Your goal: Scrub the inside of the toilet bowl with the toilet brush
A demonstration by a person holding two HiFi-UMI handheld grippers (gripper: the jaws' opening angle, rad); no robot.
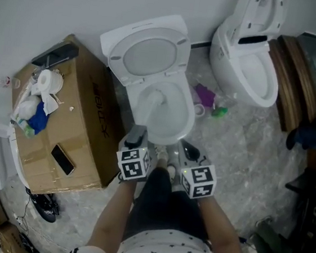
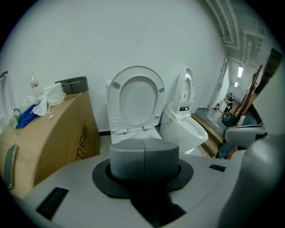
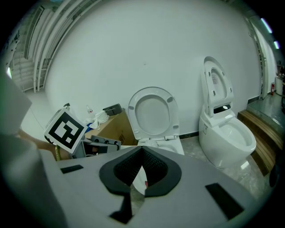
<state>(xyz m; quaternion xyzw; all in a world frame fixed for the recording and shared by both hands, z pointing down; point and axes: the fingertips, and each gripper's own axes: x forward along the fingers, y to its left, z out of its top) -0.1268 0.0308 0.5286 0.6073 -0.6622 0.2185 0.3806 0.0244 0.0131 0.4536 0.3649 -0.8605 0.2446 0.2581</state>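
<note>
Left gripper (image 2: 144, 156): jaws pressed flat together, seam closed, nothing in them. Right gripper (image 3: 141, 165): tips meet, and a slit lower down shows only porcelain and floor, so it is empty too. Both hang low, side by side, just short of the bowl (image 1: 190, 121), which lies straight ahead of them. The seat (image 1: 149, 57) stands up beyond it, leaving the inside open to reach. My guess for the brush (image 1: 156, 101) is the pale shape inside the bowl, ahead of the left gripper; I cannot confirm it. Box (image 1: 85, 115) to the left gripper's left, second toilet (image 1: 250, 65) off to the right one's right. I judge scrubbing not yet begun: neither tool has a handle.
</note>
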